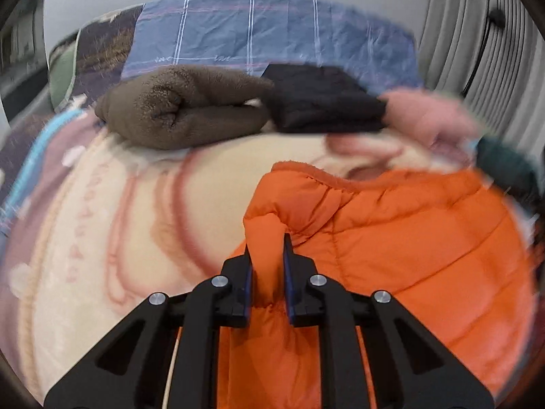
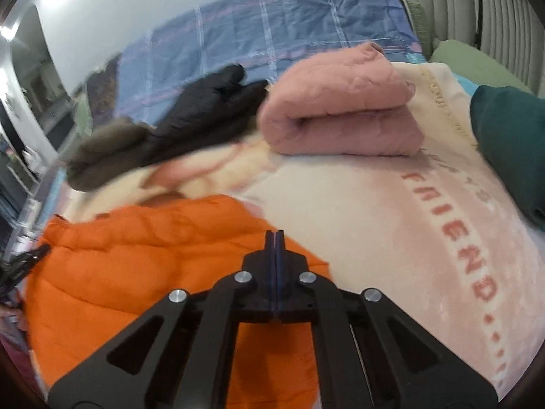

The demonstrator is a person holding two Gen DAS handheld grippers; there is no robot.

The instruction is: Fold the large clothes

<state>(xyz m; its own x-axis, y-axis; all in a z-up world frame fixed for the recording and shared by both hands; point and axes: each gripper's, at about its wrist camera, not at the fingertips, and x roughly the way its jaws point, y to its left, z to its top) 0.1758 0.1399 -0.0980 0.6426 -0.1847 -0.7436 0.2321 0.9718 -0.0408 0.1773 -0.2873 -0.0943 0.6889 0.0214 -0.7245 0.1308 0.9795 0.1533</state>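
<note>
An orange puffer jacket (image 1: 391, 238) lies on a cream and pink blanket (image 1: 119, 211) on the bed. My left gripper (image 1: 268, 248) is shut on a raised fold of the jacket's edge, which stands up between the fingers. In the right wrist view the jacket (image 2: 136, 266) fills the lower left. My right gripper (image 2: 276, 238) is shut, its fingers pressed together over the jacket's right edge; I cannot see cloth between them.
Folded clothes lie at the far side: a brown fleece (image 1: 180, 105), a black garment (image 1: 323, 99), a pink quilted one (image 2: 340, 112). A dark teal garment (image 2: 511, 143) lies at the right. A blue checked sheet (image 1: 265, 30) covers the back. Curtains (image 1: 477, 51) hang at the right.
</note>
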